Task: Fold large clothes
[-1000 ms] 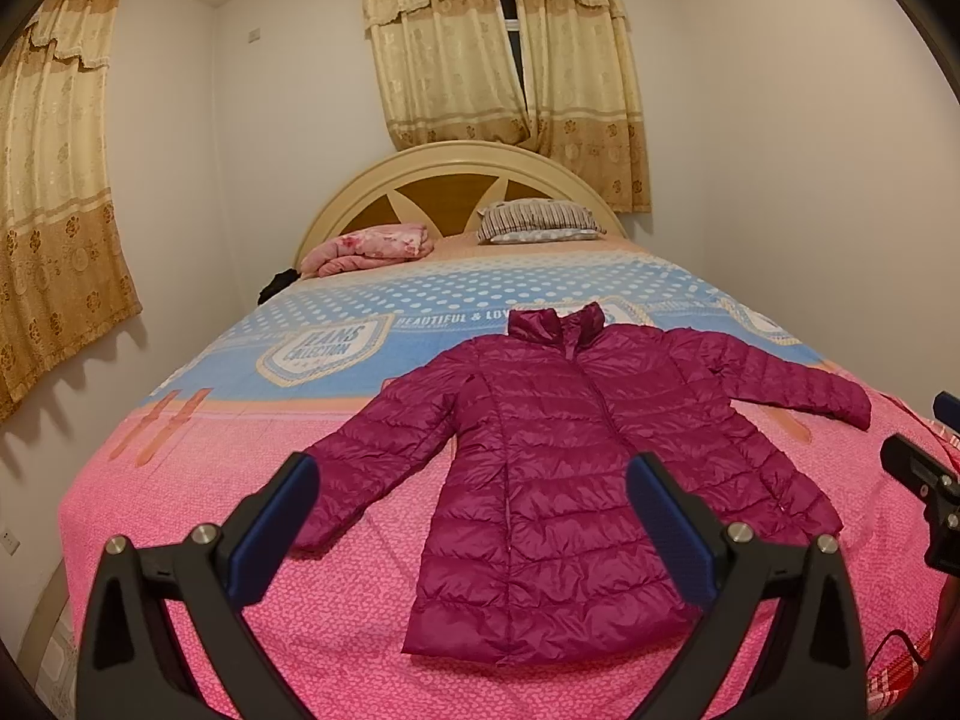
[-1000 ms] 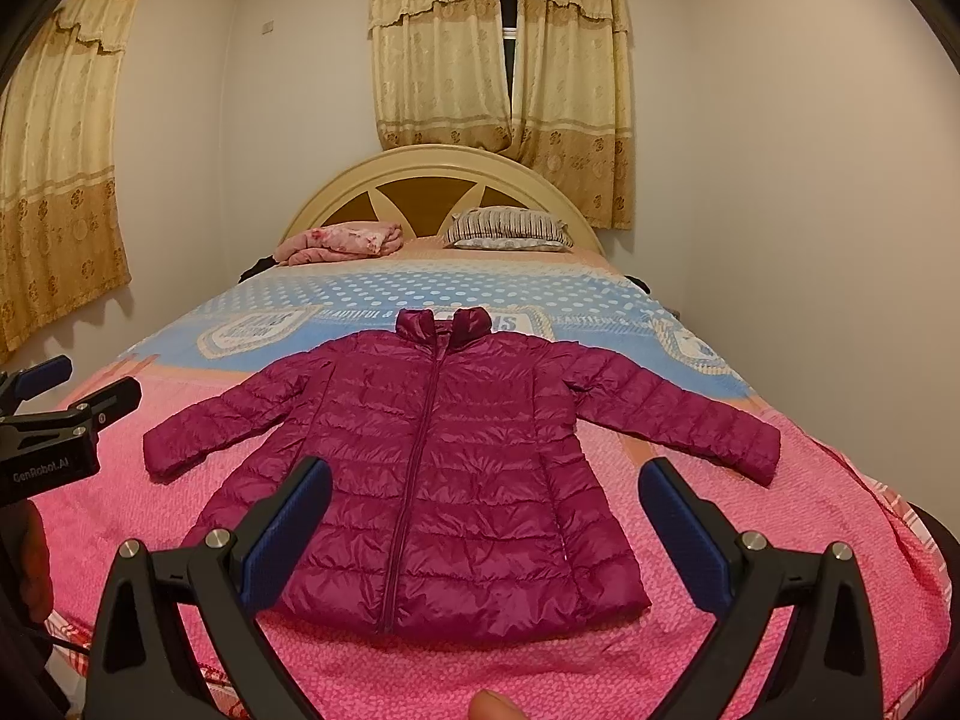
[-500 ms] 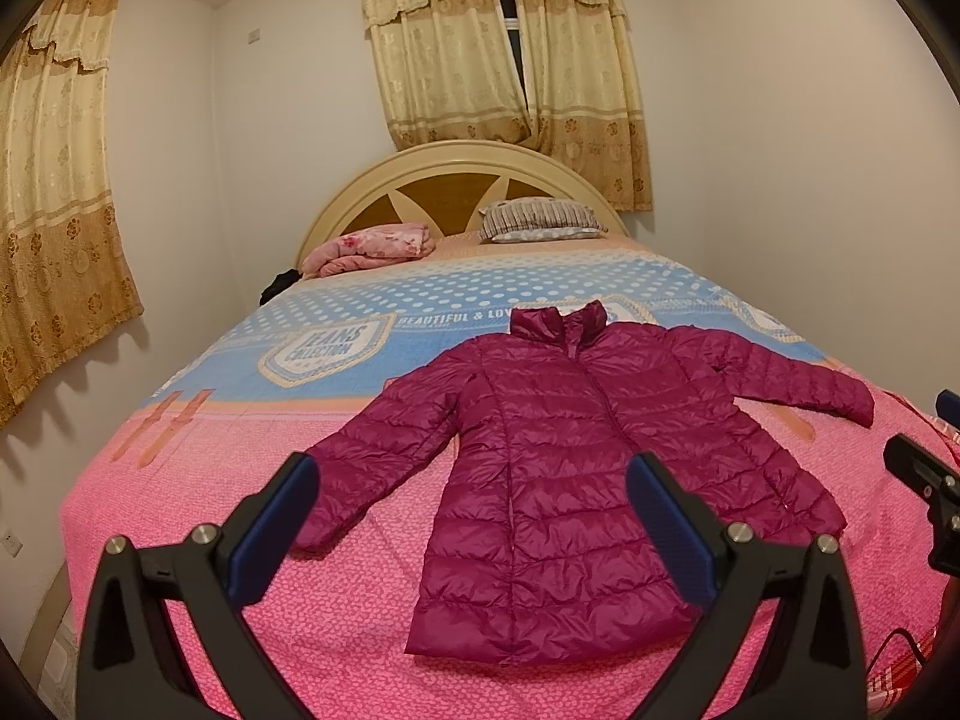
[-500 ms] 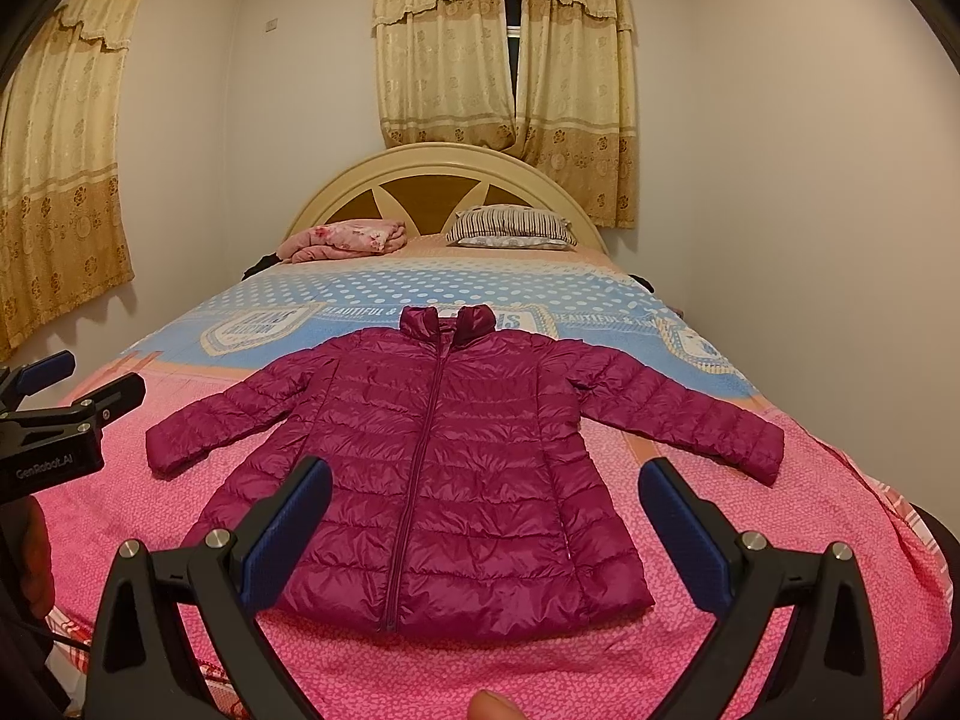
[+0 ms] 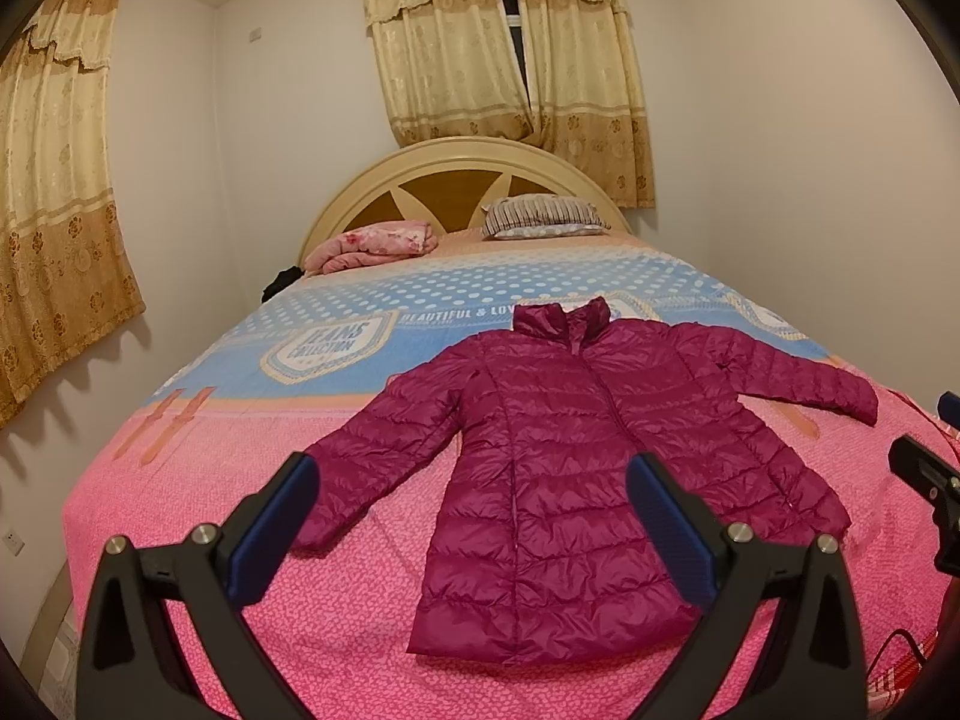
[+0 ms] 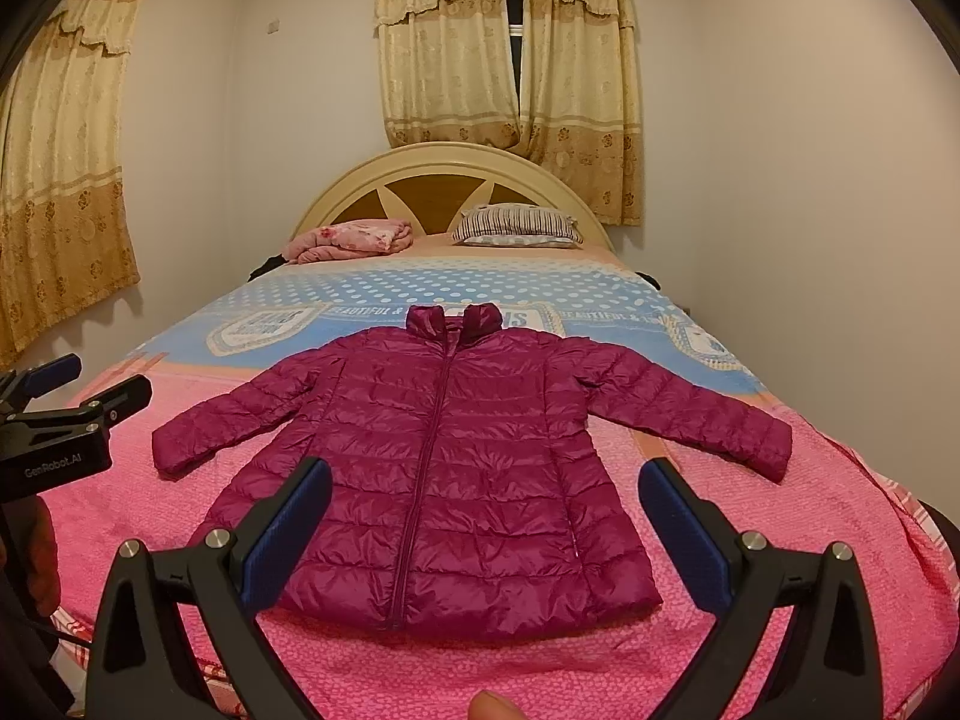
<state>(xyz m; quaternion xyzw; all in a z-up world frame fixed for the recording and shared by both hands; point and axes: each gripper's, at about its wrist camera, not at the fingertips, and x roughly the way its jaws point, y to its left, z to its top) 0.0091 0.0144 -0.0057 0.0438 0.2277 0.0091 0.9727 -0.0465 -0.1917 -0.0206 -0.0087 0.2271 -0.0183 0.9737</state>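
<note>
The magenta puffer jacket is seen spread flat on the bed, ahead of left tongs and right tongs, both held spread and untouching.

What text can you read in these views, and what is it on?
"JEANS COLLECTION": badge on the blue and pink printed bedspread.
"BEAUTIFUL & LOV", cut off by the magenta quilted puffer jacket: same bedspread.
"GenRobot.AI": black left tongs body.
Other bedspread badges: too blurred to read.

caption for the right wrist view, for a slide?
Open right tool above a magenta puffer jacket spread flat on the bed.
</note>
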